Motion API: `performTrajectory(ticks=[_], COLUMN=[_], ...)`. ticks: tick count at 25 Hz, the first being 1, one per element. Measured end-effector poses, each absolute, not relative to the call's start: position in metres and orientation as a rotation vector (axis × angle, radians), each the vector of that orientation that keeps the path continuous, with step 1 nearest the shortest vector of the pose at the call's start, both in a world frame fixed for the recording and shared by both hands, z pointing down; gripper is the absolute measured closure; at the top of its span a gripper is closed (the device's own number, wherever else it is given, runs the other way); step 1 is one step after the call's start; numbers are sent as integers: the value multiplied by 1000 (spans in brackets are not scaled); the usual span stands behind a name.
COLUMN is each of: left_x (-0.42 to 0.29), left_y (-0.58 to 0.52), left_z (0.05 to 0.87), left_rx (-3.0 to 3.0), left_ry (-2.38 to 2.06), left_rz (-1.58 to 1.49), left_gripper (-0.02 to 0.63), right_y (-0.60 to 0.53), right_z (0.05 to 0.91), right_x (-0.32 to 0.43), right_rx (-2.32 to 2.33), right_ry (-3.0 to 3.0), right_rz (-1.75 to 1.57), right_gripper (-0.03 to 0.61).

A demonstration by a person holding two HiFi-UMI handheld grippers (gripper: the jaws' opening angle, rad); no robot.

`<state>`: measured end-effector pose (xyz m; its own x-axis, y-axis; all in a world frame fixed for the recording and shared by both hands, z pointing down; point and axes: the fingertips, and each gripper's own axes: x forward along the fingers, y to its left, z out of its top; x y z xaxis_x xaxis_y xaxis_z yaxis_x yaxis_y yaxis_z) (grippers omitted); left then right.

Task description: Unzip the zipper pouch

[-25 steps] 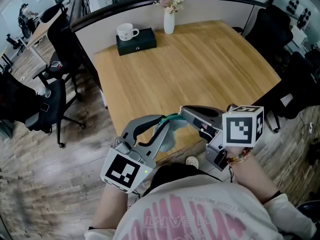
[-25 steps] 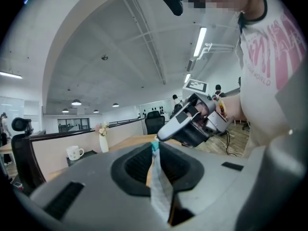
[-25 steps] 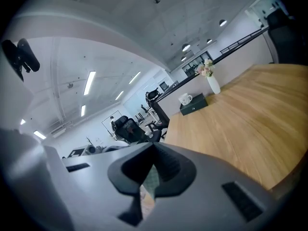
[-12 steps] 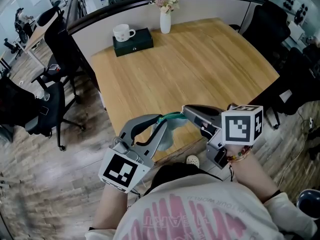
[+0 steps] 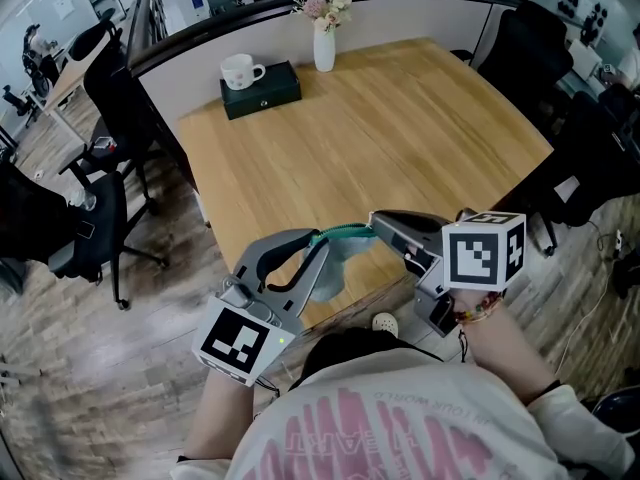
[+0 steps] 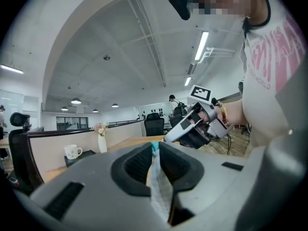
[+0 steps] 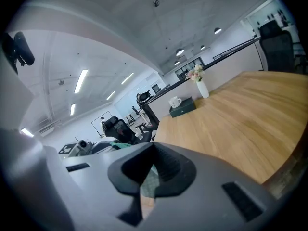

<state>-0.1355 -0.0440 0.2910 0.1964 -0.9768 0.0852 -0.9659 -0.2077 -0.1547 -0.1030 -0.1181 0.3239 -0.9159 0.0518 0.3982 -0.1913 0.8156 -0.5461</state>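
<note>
pouch (image 5: 338, 256) mostly hidden, pinched between jaws

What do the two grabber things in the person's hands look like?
The left gripper and the right gripper are smooth grey plastic with rounded shells, and their jaws have black pads inside. Each carries a white cube with black square markers. The person wears a white shirt with pink print, and a beaded bracelet on the right wrist.

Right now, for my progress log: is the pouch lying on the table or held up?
Held up: the pouch hangs between the left gripper and right gripper, both clamped on it, above the table edge.
</note>
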Motion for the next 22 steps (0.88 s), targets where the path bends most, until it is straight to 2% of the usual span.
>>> performTrajectory(ticks=[22], left_x=[-163], left_y=[-25], left_z=[302], left_rx=[-2406], left_ry=[1998], left_rz=[-177], left_gripper=[566], right_y=[-122], right_z=[341], right_x=[-103], right_rx=[225], right_ry=[-2590], right_rz=[862], right_gripper=[581])
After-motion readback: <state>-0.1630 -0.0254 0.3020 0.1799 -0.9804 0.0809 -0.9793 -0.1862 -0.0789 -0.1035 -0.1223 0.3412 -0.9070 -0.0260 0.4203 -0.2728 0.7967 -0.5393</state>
